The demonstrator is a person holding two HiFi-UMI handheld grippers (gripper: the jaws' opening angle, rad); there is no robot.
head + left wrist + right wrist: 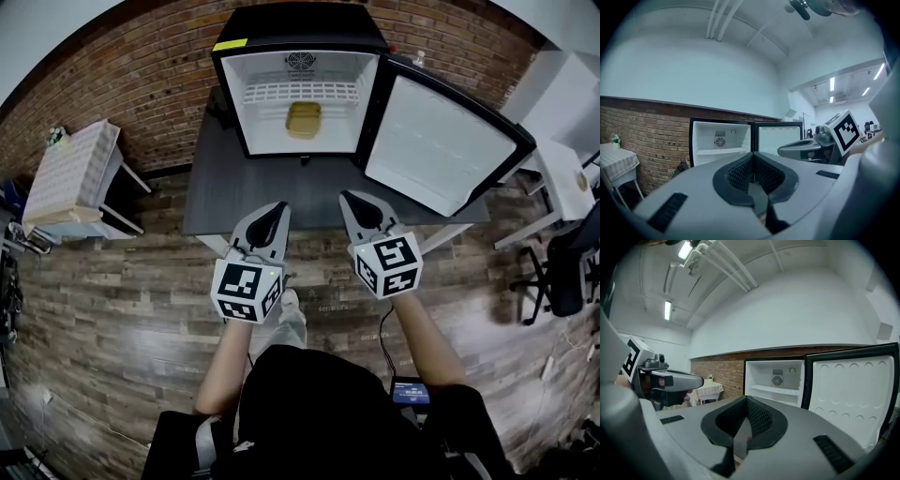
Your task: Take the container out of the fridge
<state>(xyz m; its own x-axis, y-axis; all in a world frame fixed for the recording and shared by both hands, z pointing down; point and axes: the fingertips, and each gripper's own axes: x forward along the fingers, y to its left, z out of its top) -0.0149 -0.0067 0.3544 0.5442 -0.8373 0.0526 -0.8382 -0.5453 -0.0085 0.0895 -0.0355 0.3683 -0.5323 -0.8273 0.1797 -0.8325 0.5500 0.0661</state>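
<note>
The small black fridge stands open on a dark table, its door swung out to the right. A yellowish container sits alone on the fridge's white floor, under a wire shelf. Both grippers hover side by side in front of the table, short of the fridge. My left gripper and my right gripper are both shut with nothing held. The left gripper view shows its jaws meeting before the open fridge. From the right gripper, the fridge interior shows, the container hidden behind the jaws.
A small table with a checked cloth stands at the left by the brick wall. A white desk and a black office chair are at the right. The floor is wood plank.
</note>
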